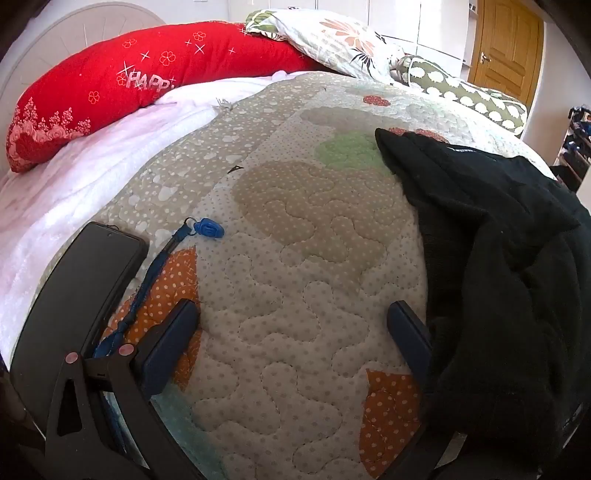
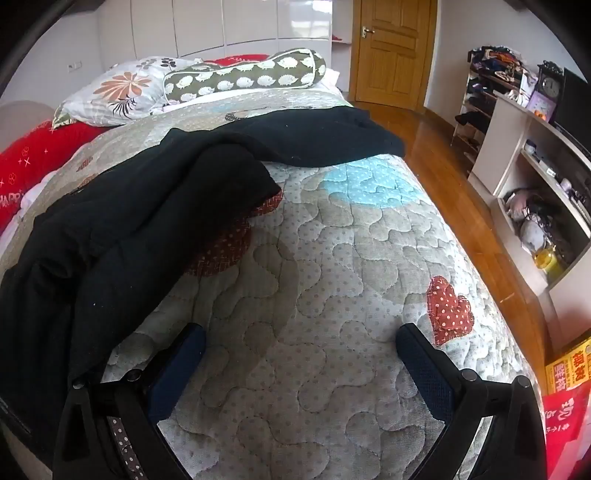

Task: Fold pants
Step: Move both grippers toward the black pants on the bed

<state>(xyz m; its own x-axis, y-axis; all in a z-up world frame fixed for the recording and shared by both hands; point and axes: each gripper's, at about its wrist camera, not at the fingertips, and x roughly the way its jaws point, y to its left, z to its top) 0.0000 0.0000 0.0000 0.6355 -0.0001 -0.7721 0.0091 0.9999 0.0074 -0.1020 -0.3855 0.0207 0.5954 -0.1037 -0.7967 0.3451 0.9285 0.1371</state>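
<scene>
Quilted bedspread (image 2: 332,258); wooden floor (image 2: 443,155)

You are working in a bedroom of a lived-in home. A bed (image 2: 332,258) fills both views, spread with a quilted patchwork cover, and at its head lie a red pillow (image 1: 110,85), a floral pillow (image 2: 118,88) and a long green bolster (image 2: 243,75). Behind them stands a wall of pale wardrobe doors (image 2: 221,26). A panelled wooden door (image 2: 391,51) opens onto a polished wood floor (image 2: 436,147), and cluttered open shelves (image 2: 532,206) with a small clock (image 2: 550,86) line the right wall.
</scene>
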